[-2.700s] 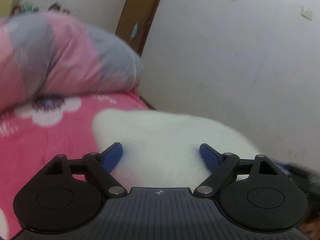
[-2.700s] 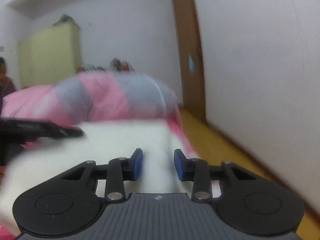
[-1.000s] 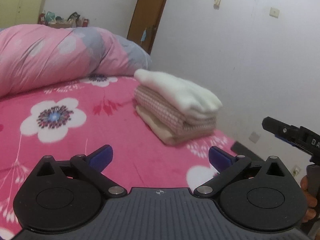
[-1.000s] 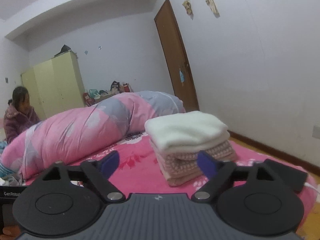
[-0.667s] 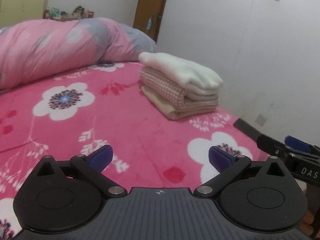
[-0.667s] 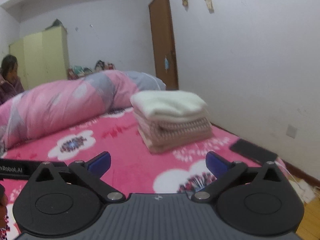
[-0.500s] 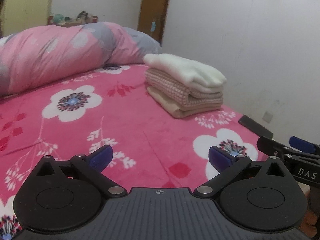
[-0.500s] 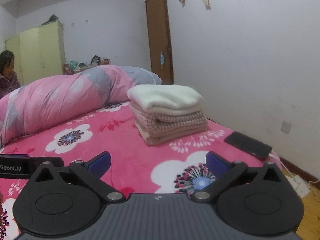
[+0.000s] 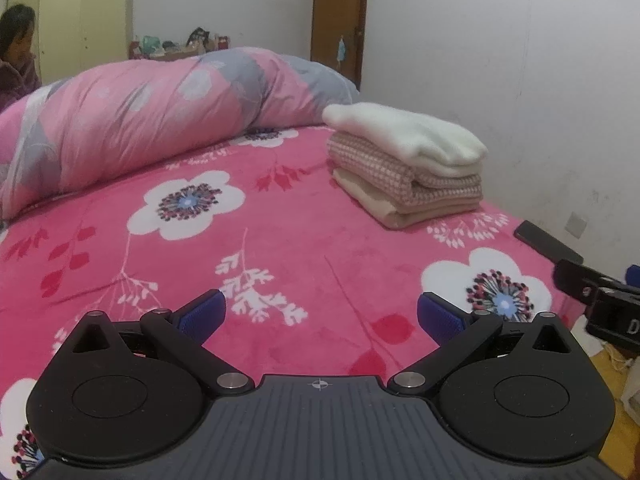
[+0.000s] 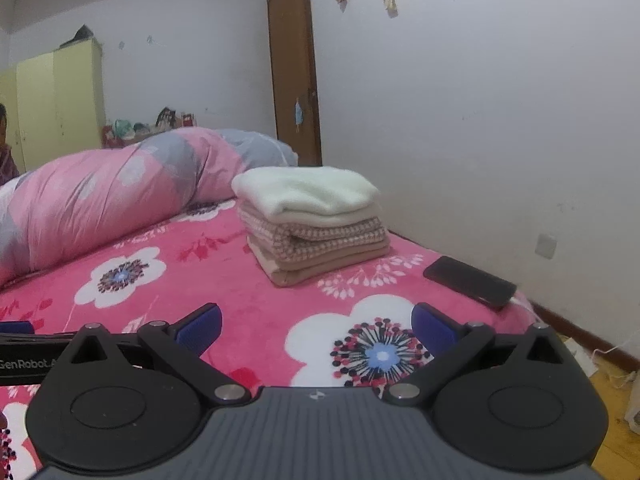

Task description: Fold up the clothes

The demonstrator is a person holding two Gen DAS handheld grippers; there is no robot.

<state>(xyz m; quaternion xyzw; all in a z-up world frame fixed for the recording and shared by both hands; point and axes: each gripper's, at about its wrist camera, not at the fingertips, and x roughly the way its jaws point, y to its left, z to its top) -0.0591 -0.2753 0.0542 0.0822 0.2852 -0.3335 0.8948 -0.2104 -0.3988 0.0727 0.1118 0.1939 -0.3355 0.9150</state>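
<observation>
A stack of three folded clothes [image 9: 408, 168] [image 10: 316, 220] rests on the pink flowered bed [image 9: 248, 240] near the wall: a white fluffy garment on top, a pink checked one under it, a beige one at the bottom. My left gripper [image 9: 318, 314] hovers over the bed's near part, open, nothing between its blue pads. My right gripper [image 10: 316, 326] is open too and empty, well short of the stack. The tip of the right gripper [image 9: 600, 300] shows at the right edge of the left wrist view.
A rolled pink and grey quilt [image 9: 160, 112] [image 10: 120, 196] lies along the bed's far side. A black phone [image 10: 470, 282] [image 9: 546, 242] lies near the bed's right edge. A person [image 9: 16, 56] sits at far left by a yellow wardrobe [image 10: 56, 104]. Wall and door [image 10: 296, 68] close the right.
Both grippers have drawn back from the stack toward the near part of the bed, so the folded clothes look farther away. The white garment, between the jaws earlier, lies atop the stack.
</observation>
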